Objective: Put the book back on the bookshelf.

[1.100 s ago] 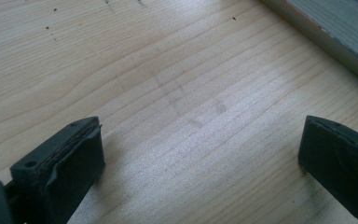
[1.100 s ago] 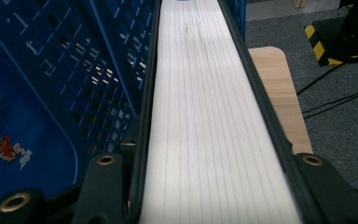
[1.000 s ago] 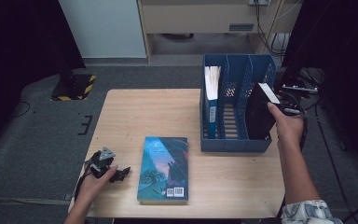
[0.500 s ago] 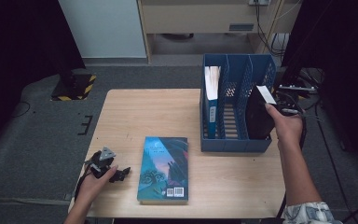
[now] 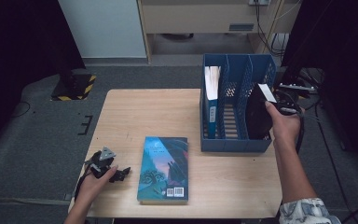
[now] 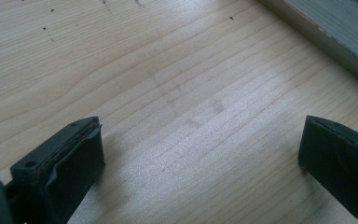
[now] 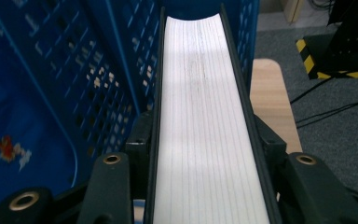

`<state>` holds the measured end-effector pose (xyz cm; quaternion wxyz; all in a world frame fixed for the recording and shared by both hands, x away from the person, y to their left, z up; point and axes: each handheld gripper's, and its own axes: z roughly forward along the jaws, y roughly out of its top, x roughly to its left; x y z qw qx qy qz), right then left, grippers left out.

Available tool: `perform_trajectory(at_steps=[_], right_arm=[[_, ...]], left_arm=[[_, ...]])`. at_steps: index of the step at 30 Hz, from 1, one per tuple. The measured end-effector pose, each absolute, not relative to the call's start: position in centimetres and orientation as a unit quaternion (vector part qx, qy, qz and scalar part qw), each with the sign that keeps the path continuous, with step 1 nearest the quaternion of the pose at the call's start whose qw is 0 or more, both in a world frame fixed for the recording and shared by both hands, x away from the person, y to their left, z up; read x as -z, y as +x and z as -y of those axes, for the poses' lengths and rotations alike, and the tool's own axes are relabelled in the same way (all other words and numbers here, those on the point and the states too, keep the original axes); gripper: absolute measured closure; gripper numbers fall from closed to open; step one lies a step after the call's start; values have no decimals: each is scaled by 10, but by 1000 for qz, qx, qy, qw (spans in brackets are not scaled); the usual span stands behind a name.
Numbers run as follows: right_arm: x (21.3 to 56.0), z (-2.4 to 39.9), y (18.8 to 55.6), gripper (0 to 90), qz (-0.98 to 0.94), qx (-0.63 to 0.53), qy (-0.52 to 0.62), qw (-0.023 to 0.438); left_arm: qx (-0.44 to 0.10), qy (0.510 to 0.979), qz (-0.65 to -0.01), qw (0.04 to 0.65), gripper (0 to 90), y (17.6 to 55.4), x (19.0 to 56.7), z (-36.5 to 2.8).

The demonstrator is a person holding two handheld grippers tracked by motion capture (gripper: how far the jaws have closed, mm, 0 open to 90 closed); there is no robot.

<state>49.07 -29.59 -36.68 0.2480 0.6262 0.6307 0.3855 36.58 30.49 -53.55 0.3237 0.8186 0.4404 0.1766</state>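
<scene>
The right gripper [image 5: 272, 106] is clamping a black-covered book [image 5: 257, 116] by its two covers, and its jaws have just been closing a little further on it; in the right gripper view the white page edges [image 7: 205, 121] are running straight up between the jaws, whose pads are pressing on both black covers. In the high view the book is standing tilted in the rightmost compartment of the blue file rack [image 5: 233, 143], its lower end sitting hidden behind the rack's front wall, so whether it is touching the rack floor is impossible to tell. The person's right hand [image 5: 284, 126] is covering most of that gripper. A book with a blue spine [image 5: 211, 95] is standing in the leftmost compartment, its title too small to read. The left gripper [image 5: 114, 173] is resting low near the front left corner of the wooden table [image 5: 158, 112], with the left hand [image 5: 95, 183] wrapping round it; in the left gripper view its jaws are standing wide apart over bare wood with nothing between them. A teal-covered book [image 5: 164, 167] is lying flat just beside that gripper, and in the left gripper view only a cut-off corner of its page edge [image 6: 335, 28] is appearing.
</scene>
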Motion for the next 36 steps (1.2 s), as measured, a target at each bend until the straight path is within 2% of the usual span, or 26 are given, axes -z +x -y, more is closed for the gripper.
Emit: perform_trajectory(at_steps=[8,18,36], right_arm=[[353,285,512,532,-639,-373,617,268],[360,283,530,532,-641,-364,623,264],[369,282,536,529,-642,-361,623,264]], left_arm=[[-176,819,-440,324,0,366,535,-305],[-175,820,-439,323,0,366,535,-305],[-175,822,-436,323,0,366,535,-305]])
